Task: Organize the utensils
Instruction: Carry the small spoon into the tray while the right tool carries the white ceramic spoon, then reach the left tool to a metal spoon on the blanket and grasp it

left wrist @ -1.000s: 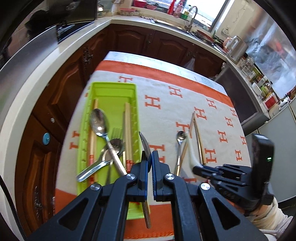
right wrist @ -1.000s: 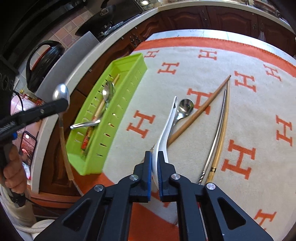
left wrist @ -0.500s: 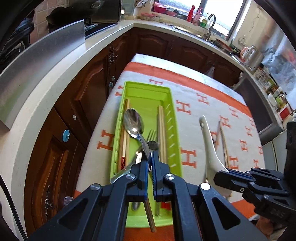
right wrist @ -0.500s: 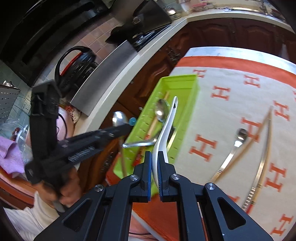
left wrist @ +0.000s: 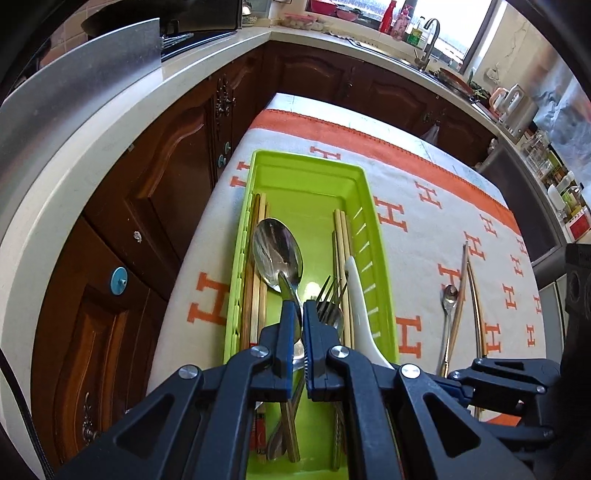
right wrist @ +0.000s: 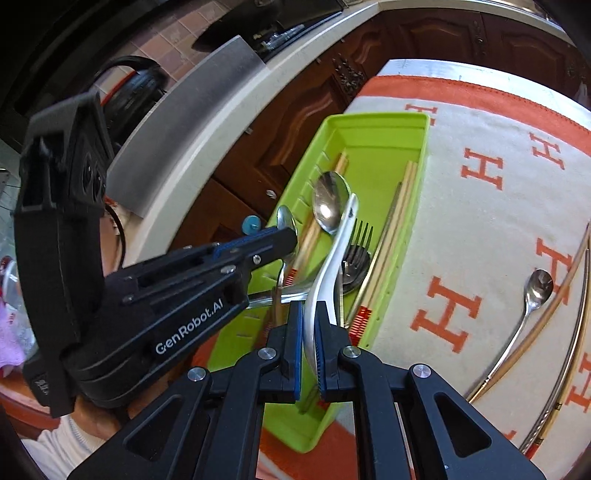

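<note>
The left gripper [left wrist: 299, 308] was clenched on a metal spoon [right wrist: 285, 221] above the green tray [left wrist: 373, 236]. The right gripper [right wrist: 308, 314] grasped a white ceramic spoon [right wrist: 334, 258] over the same tray. 1 small spoon [right wrist: 532, 299] and chopsticks [right wrist: 576, 302] lay on the cloth [right wrist: 472, 206], beside the tray.

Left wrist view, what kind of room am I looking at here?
Almost certainly a home kitchen: a sink tap below a window, dark wooden cabinets under a pale countertop, and a kettle on the far counter.
</note>
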